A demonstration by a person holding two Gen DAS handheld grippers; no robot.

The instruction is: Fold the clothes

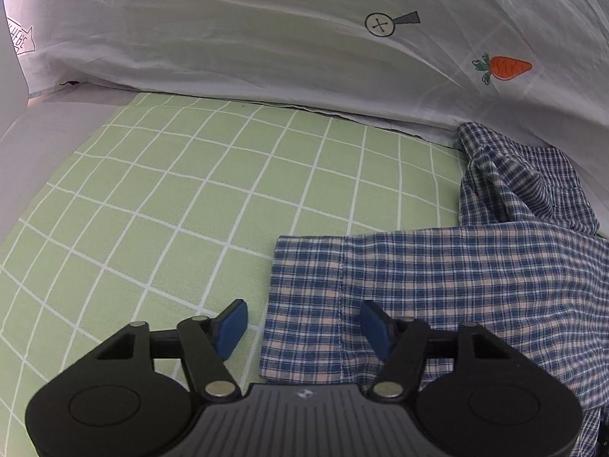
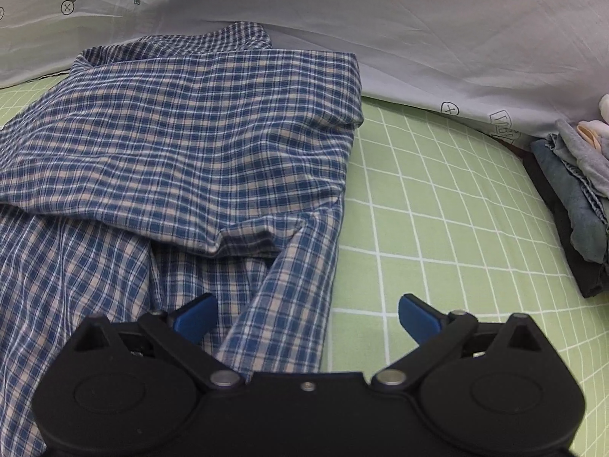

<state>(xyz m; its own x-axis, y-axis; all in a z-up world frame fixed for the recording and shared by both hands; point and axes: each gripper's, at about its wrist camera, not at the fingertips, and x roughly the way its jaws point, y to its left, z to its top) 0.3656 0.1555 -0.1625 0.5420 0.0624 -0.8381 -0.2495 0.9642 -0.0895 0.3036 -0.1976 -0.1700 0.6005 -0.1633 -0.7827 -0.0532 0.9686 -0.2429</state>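
Left tool (image 1: 302, 325) sits released, straddling my plaid shirt's (image 1: 437, 289) sleeve hem, lower centre. Right tool (image 2: 306, 318) is spread wide over its side edge, lower centre, gripping nothing. Shirt lies half-folded on the bed (image 2: 437, 205). Next: pinch both edges, fold across.

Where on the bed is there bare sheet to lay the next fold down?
Two bare patches of green checked sheet: one left of the plaid shirt, bounded behind by the grey duvet; one right of the shirt, between it and the stack of folded clothes. The middle is crowded by the shirt.
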